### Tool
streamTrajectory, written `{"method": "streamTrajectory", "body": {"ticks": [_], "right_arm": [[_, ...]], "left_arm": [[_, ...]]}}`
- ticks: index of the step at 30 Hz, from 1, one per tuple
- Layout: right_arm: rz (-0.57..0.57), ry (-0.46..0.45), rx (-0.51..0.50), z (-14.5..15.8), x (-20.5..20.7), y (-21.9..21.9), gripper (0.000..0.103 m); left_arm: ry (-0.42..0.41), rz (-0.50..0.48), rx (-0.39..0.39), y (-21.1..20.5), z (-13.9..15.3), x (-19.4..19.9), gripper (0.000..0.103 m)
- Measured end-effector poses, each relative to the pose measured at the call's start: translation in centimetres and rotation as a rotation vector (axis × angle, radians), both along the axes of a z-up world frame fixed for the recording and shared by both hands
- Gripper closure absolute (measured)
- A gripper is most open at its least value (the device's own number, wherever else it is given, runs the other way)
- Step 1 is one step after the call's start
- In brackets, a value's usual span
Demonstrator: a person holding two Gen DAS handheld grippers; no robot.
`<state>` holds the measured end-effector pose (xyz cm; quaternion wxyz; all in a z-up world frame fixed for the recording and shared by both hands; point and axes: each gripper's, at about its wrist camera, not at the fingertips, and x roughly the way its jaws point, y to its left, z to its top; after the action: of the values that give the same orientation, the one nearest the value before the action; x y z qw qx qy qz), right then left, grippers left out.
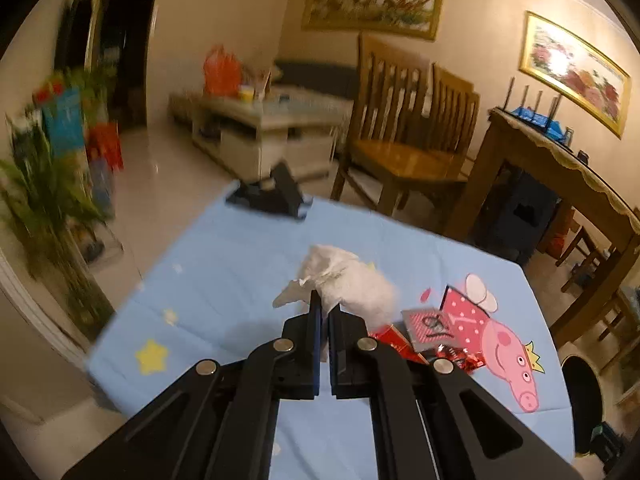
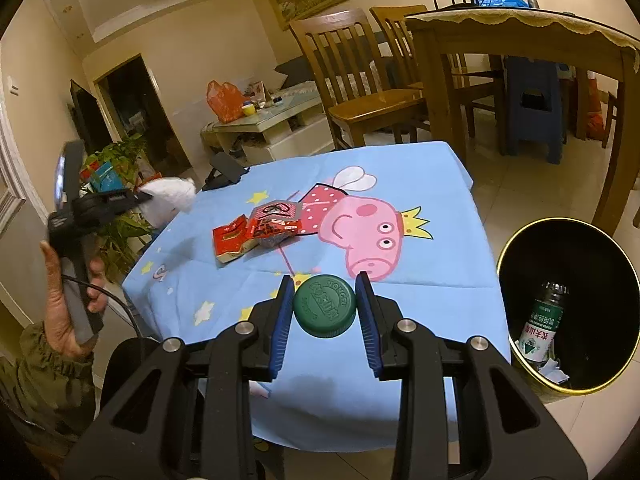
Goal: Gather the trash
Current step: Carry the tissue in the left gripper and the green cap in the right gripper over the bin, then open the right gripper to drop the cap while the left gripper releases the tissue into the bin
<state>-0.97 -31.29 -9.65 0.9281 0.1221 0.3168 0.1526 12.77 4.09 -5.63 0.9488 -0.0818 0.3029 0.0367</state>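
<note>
My left gripper (image 1: 325, 306) is shut on a crumpled white tissue (image 1: 352, 280), which it holds above the blue cartoon tablecloth (image 1: 224, 280). The right wrist view shows that same gripper (image 2: 146, 197) at the left edge in a person's hand (image 2: 60, 312), with the tissue (image 2: 172, 196) at its tips. My right gripper (image 2: 324, 300) is shut on a green bottle cap (image 2: 324, 312) over the near side of the table (image 2: 420, 320). Red snack wrappers (image 2: 256, 232) lie on the middle of the cloth, and also show as red wrappers (image 1: 420, 340) just right of my left fingers.
A round black bin (image 2: 592, 280) with a gold rim stands on the floor right of the table, holding a bottle (image 2: 544, 332). A black stand (image 2: 224, 172) sits at the table's far corner. Wooden chairs (image 2: 360, 92) and a dining table (image 2: 520, 28) are behind; plants (image 2: 120, 168) are at left.
</note>
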Motion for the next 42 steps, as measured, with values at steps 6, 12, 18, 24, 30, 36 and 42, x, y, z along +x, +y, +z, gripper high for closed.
{"method": "streamTrajectory", "body": {"ticks": [6, 12, 18, 24, 30, 36, 42], "right_arm": [[-0.020, -0.024, -0.006, 0.6, -0.6, -0.7, 0.072], [-0.092, -0.048, -0.022, 1.2, -1.7, -3.9, 0.072], [-0.237, -0.042, -0.038, 0.7, -2.5, -10.1, 0.072], [-0.358, -0.098, -0.058, 2.6, -3.0, -16.2, 0.072], [-0.400, -0.001, -0.047, -0.4, -0.8, -19.7, 0.068], [-0.466, 0.031, -0.005, -2.2, -0.7, -22.3, 0.046], [-0.538, -0.030, 0.017, -0.5, -4.0, -24.8, 0.036]], "left_arm": [[-0.086, -0.218, 0.109, -8.3, 2.1, -3.2, 0.101], [-0.097, -0.454, 0.174, -17.8, 1.3, -5.4, 0.101], [-0.106, -0.574, 0.246, -24.6, 0.4, -6.2, 0.101], [-0.131, -0.642, 0.293, -29.6, 0.3, -6.4, 0.101], [-0.141, -0.703, 0.329, -33.3, -0.1, -6.8, 0.100], [-0.135, -0.750, 0.359, -36.2, -0.8, -7.0, 0.100], [-0.137, -0.786, 0.365, -38.3, -0.9, -7.0, 0.100]]}}
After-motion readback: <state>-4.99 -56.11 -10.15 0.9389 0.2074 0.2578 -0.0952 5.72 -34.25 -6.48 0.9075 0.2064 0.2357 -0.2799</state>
